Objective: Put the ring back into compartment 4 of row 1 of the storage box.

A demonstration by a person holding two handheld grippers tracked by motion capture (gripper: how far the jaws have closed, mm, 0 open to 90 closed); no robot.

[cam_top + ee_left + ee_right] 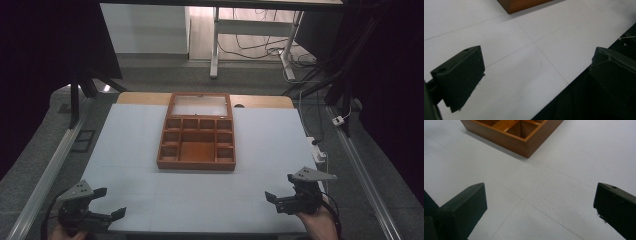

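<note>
- left gripper [109, 202] at the table's [200, 200] near-left corner; fingers spread, empty
- right gripper [281, 194] near-right; fingers released
- wooden box [197, 136] mid-table, lid raised

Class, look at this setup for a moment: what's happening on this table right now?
A person sits at a white table with a two-jaw gripper in each hand. The left gripper and right gripper hover near the table's near edge, both with jaws wide apart and holding nothing. In the middle of the table stands a wooden compartment box, its glass lid raised at the back. Its compartments look empty, and nothing touches it.
</note>
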